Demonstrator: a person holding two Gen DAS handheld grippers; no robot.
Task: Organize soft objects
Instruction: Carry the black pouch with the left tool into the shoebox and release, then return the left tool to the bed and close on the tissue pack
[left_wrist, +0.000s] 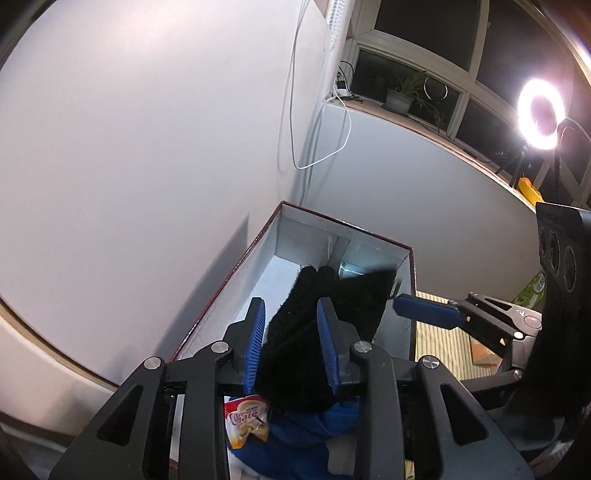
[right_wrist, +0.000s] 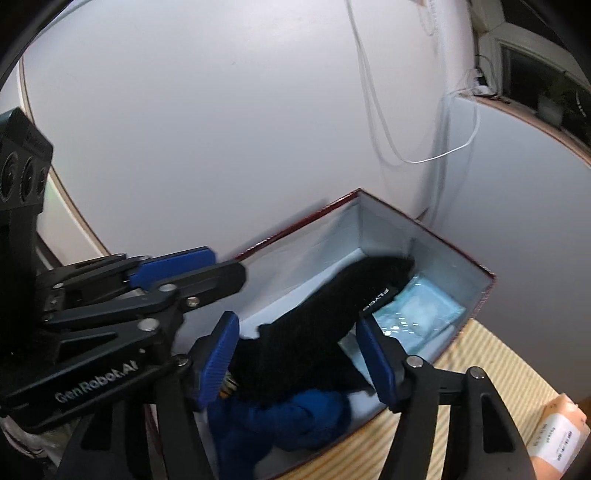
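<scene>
Black knit glove (left_wrist: 325, 314), blue cloth (right_wrist: 295, 417), white-lined red box (right_wrist: 424, 236).

- Black glove (left_wrist: 314, 332): fuzzy knitted cloth, matt.
- Blue garment (right_wrist: 291, 421): soft fleece-like cloth, matt.
- Box (left_wrist: 236, 273): cardboard, smooth white inside.
- Sachet (left_wrist: 247, 421): glossy foil or plastic.
- Left claw (left_wrist: 291, 347) pads (left_wrist: 255, 343): ribbed blue rubber or plastic; arms matt black plastic, shiny metal rivets.
- Packet (right_wrist: 417, 310) at 3 o'clock in box: glossy clear plastic wrap.

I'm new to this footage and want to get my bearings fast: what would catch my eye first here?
First, the black knitted cloth draped into the open white-lined box against the wall, lying between the blue pads of both the left gripper and the right gripper, neither pressing on it. Under it lies a blue cloth. A glaring ring light stands by the dark window.
</scene>
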